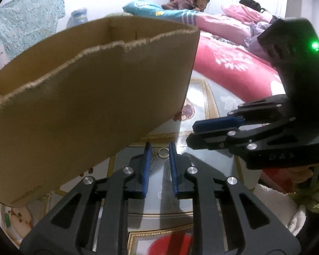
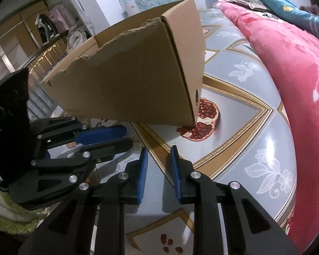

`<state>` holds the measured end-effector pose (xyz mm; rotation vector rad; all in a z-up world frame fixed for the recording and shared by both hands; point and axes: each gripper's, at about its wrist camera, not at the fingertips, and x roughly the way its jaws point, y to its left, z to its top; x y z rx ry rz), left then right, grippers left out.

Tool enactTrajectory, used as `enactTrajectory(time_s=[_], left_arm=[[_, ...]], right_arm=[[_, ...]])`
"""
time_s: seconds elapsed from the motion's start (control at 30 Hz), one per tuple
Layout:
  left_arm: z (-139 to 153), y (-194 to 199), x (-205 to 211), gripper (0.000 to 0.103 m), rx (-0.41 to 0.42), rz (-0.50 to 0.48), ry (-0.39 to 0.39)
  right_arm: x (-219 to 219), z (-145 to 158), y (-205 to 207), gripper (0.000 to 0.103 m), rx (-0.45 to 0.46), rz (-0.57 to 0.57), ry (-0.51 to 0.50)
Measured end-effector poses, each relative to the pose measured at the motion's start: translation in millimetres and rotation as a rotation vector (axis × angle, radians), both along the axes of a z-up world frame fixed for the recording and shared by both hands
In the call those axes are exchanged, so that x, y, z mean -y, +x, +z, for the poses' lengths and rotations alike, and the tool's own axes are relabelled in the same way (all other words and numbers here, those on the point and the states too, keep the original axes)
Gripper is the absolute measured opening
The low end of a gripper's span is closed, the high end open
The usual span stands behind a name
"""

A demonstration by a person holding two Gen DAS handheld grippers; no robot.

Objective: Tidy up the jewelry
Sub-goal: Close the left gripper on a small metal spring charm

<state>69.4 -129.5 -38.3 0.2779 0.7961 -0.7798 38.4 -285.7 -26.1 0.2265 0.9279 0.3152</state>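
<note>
Glossy grey tabletop (image 2: 240, 114) with gold borders and printed pomegranates; red floral quilt behind. Open brown cardboard box (image 1: 91, 97), torn rim, standing on tabletop. Faint letters on right gripper's housing, unreadable. Left gripper (image 1: 160, 148) just in front of box: blue pads narrow, not touching; small gold ring (image 1: 163, 152) and thin chain (image 1: 153, 159) lying between them. Right gripper (image 2: 159, 152) near box corner: narrow gap, nothing between pads.
</note>
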Motion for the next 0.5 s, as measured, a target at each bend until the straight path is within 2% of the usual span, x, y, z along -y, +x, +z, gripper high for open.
enactTrajectory(time_s=[0.3,0.5], left_arm=[[-4.3,-8.7,-7.2,0.011,-0.065,-0.031,-0.021],[-3.3,-22.5,-17.0,0.011,-0.067,-0.022,-0.016]], right_arm=[[4.7,-0.4,-0.8,0.022,0.001,-0.002,0.013],[3.5,2.1,-5.3,0.022,0.009,0.007,0.013]])
